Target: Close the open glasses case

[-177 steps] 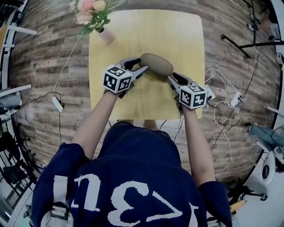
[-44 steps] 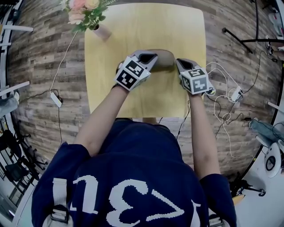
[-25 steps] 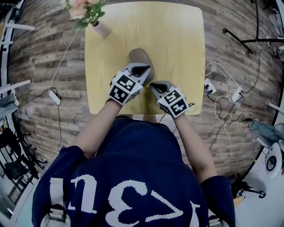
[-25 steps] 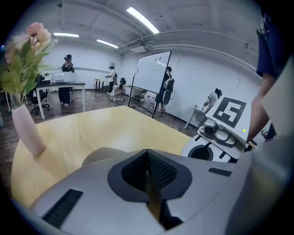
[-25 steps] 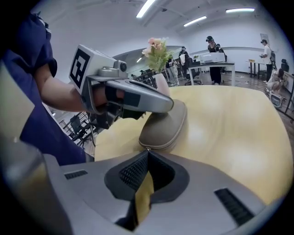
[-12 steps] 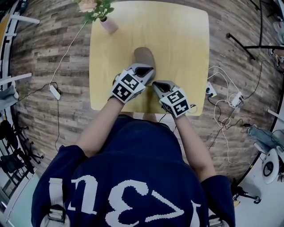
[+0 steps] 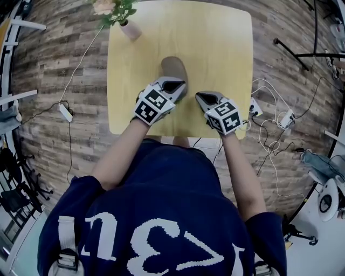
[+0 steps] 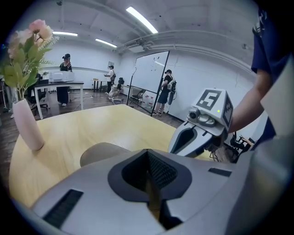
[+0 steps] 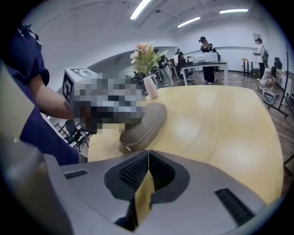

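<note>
The glasses case point(image 7: 174, 69) is laid on the yellow table point(image 7: 226, 48), about in the middle from side to side and a bit toward the near edge; its lid is seen down, and a zip line can be seen running round its side in the right gripper view; the case is turned so that one end is pointed at the person. The left gripper point(image 7: 175, 86) is held at the near end of the case, with its tip right over that end; whether the case is touched by it cannot be told; its jaws are seen pressed together in the left gripper view, and nothing is held between them. The right gripper point(image 7: 204, 98) is held over the table to the right of the case and apart from it; its jaws are shut tight too, and nothing is gripped by them; only bare table is seen past their tips. A pink vase point(image 7: 131, 29) with flowers point(image 7: 113, 8) is stood at the far left corner of the table, well apart from the case. Wires point(image 7: 269, 140) are spread on the wood floor point(image 7: 54, 64) at the right side of the table; people point(image 8: 164, 92) can be seen standing far back in the room.
</note>
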